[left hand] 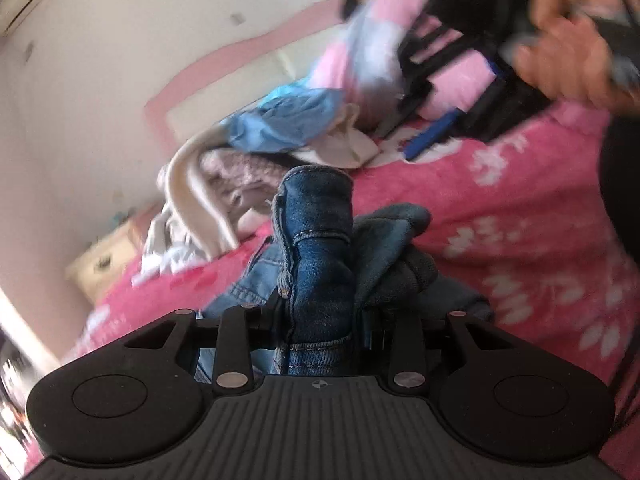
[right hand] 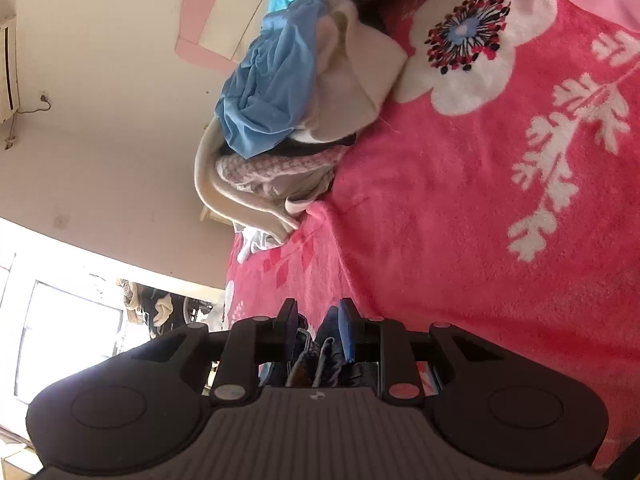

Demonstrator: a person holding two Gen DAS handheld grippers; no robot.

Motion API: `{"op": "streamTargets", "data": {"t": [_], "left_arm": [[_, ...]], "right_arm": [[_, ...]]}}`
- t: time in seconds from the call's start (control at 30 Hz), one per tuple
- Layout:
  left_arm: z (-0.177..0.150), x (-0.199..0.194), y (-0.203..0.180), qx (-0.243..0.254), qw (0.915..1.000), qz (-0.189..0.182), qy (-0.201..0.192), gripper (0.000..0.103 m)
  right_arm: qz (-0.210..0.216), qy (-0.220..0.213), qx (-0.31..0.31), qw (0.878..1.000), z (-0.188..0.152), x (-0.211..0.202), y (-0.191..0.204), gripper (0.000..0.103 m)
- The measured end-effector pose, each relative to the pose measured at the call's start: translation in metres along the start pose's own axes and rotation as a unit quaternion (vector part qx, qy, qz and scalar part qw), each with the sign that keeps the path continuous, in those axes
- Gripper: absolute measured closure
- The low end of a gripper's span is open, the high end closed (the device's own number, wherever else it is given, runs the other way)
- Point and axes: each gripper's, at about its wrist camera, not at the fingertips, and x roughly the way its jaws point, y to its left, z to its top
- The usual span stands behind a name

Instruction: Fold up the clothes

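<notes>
A bunched fold of blue denim jeans [left hand: 316, 264] stands up between my left gripper's fingers and hides them. My left gripper [left hand: 316, 216] is shut on it, low over the pink flowered blanket [left hand: 500, 208]. More denim and a grey lining [left hand: 396, 248] sag to its right. In the right wrist view, which is rolled sideways, folds of the jeans [right hand: 316, 360] fill the gap between the black fingers [right hand: 289, 314]. My right gripper [right hand: 318, 310] is shut on them. In the left wrist view, a hand [left hand: 568, 52] carries the blurred right gripper [left hand: 444, 120] at the upper right.
A heap of unfolded clothes lies by the wall: a light blue garment [right hand: 272, 88], a cream one [right hand: 360, 80], a pink knit [right hand: 280, 168]. A pink quilt [left hand: 360, 52] lies by the pink-framed headboard [right hand: 208, 20]. A pale bedside cabinet [left hand: 108, 256] stands beyond the bed's edge.
</notes>
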Motion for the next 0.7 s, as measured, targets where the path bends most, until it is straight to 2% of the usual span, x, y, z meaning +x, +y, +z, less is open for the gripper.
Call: {"op": "streamTargets", "data": {"t": [0.1, 0.17, 0.23, 0.33, 0.5, 0.7], "left_arm": [[-0.008, -0.003, -0.011, 0.078, 0.9968, -0.016, -0.005, 0.070], [-0.009, -0.005, -0.016, 0.103, 0.9944, -0.024, 0.001, 0.067], [-0.006, -0.007, -0.016, 0.114, 0.9929, -0.033, 0.013, 0.065], [0.002, -0.013, -0.009, 0.094, 0.9938, -0.052, 0.029, 0.063], [0.011, -0.036, 0.012, 0.041, 0.9943, -0.090, 0.041, 0.063], [0.017, -0.049, 0.028, -0.012, 0.9959, -0.086, 0.024, 0.062]], "right_arm": [[0.002, 0.024, 0.000, 1.000, -0.003, 0.007, -0.001, 0.076], [0.000, 0.046, 0.003, 0.999, -0.006, 0.014, -0.002, 0.069], [0.000, 0.062, 0.008, 0.998, -0.009, 0.019, -0.002, 0.067], [-0.003, 0.068, 0.013, 0.998, -0.012, 0.020, -0.003, 0.063], [-0.007, 0.077, 0.029, 0.997, -0.015, 0.023, -0.007, 0.062], [-0.019, 0.095, 0.047, 0.994, -0.026, 0.025, -0.008, 0.062]]}}
